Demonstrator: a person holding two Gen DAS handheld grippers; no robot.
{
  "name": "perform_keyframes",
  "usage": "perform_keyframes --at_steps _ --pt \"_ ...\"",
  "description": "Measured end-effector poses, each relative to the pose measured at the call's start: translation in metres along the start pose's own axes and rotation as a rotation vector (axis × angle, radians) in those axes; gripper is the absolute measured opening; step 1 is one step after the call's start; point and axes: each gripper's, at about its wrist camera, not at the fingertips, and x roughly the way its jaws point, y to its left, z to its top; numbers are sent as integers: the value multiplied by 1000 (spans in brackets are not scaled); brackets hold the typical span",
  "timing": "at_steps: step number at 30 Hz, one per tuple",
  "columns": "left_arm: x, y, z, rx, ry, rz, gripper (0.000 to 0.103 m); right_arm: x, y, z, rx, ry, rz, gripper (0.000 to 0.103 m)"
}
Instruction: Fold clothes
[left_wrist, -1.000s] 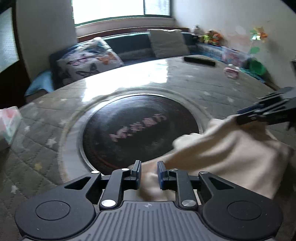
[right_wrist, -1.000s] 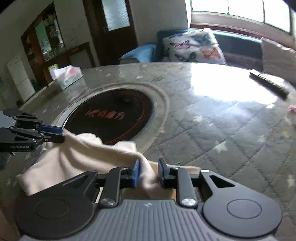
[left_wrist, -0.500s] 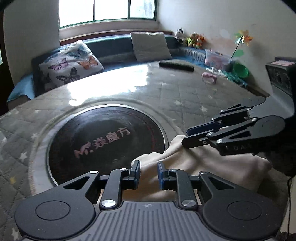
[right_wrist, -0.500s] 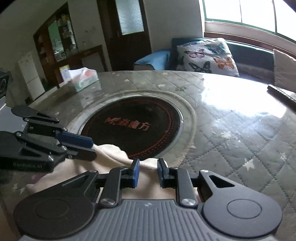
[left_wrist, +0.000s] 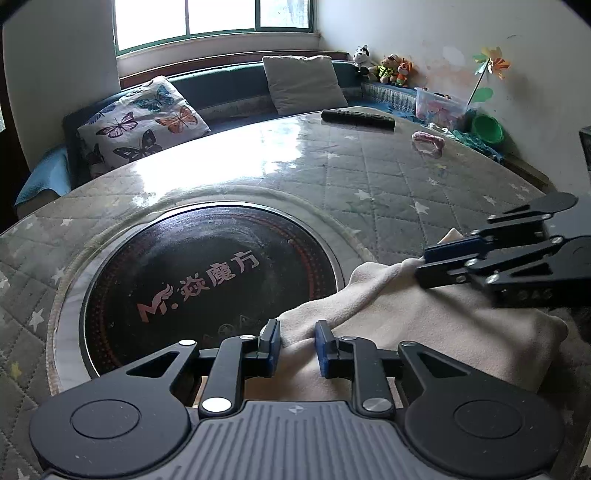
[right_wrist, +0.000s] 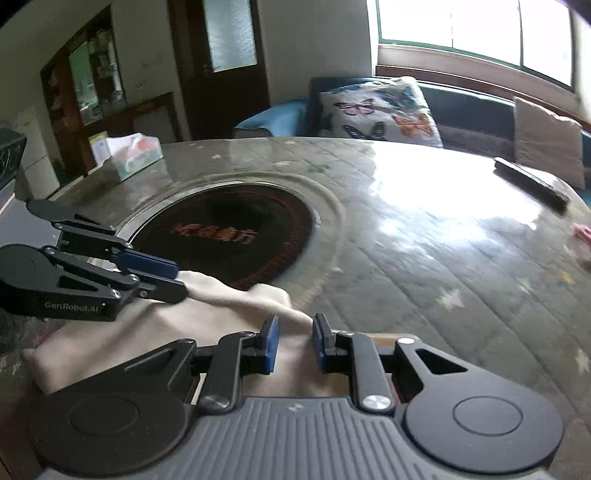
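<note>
Since a second ago the cream cloth (left_wrist: 424, 325) has bunched smaller at the near edge of the bench (left_wrist: 369, 184). Left gripper (left_wrist: 297, 341) jaws narrow, pinching its near fold; right gripper (right_wrist: 294, 341) likewise. Clear tub (left_wrist: 439, 105) far right, contents unclear.

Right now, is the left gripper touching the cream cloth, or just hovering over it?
Touching. In the left wrist view, the cream cloth bunches between the left gripper fingers, against both pads. The right wrist view shows its fingertips pinching the cloth's edge.
</note>
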Motion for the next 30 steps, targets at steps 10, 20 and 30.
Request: perform_keyframes --at_steps 10,20,30 --pt "-3 -7 -2 14 -15 32 24 -10 -21 -12 84 -22 -18 10" --pt "-44 -33 -24 57 -70 8 24 -46 7 -14 -38 -34 53 14" --pt "-77 -72 -59 104 -111 -63 24 -67 65 -44 -257 -47 126 14"
